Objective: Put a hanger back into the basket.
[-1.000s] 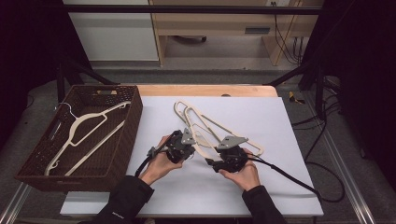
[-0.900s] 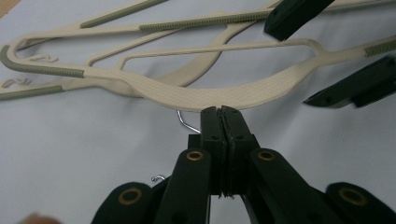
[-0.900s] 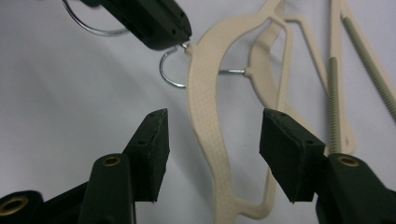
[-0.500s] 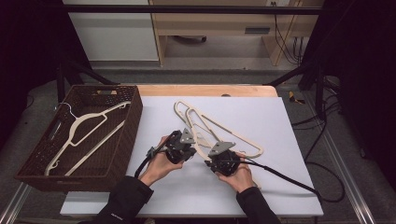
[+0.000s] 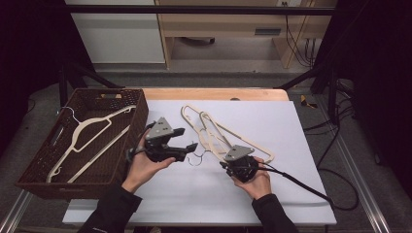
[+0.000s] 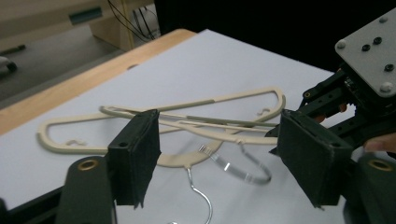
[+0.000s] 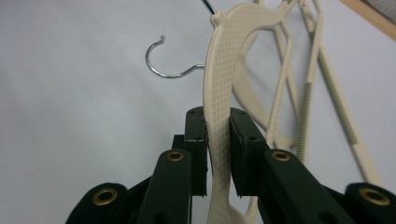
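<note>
Several cream plastic hangers [image 5: 214, 131] with wire hooks lie tangled in the middle of the white table [image 5: 291, 194]. My right gripper [image 5: 227, 160] is at their near end. In the right gripper view its jaws [image 7: 218, 140] have just been closing and now pinch the textured shoulder of one cream hanger [image 7: 222, 70], below its wire hook [image 7: 163, 65]. My left gripper [image 5: 187, 139] hovers left of the pile, lifted off the table. Its jaws have just been opening and stand open [image 6: 224, 158] with nothing between the pads. The hangers [image 6: 187, 121] lie beyond them.
A dark wicker basket [image 5: 141, 104] stands at the table's left edge and holds a white hanger [image 5: 87, 131]. The right gripper's cable [image 5: 301, 184] trails over the table to the right. A wooden strip [image 5: 214, 93] runs along the far edge.
My left gripper has let go, opened its jaws and moved up and to the left, away from the hangers. The right gripper's jaws have shut on a hanger's shoulder.
</note>
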Available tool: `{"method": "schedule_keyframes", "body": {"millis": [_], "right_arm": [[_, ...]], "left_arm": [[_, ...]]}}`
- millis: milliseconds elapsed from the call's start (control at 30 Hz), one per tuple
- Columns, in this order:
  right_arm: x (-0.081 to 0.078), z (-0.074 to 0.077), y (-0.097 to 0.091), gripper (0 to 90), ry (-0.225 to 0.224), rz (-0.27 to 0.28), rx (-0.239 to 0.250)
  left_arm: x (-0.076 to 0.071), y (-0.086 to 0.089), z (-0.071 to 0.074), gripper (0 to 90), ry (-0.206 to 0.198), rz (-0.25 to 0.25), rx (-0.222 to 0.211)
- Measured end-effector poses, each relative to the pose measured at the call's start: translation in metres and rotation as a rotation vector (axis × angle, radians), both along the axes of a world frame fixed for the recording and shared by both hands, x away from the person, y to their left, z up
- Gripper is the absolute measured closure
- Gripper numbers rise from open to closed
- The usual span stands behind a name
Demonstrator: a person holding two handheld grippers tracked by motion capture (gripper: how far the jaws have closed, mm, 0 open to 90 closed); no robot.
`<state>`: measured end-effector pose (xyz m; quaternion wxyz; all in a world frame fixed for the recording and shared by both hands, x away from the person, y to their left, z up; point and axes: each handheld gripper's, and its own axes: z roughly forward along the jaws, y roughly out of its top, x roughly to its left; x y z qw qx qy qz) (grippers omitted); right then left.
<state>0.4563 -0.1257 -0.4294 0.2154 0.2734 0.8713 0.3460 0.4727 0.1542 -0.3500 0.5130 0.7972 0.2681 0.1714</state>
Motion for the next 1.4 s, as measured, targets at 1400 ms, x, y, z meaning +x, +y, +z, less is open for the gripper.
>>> {"method": "schedule_keyframes", "body": {"millis": [1400], "right_arm": [[-0.027, 0.046, -0.004, 87.2, 0.122, 0.240, 0.241]], "left_arm": [[-0.038, 0.026, -0.033, 23.4, 0.010, -0.094, 0.045]]}}
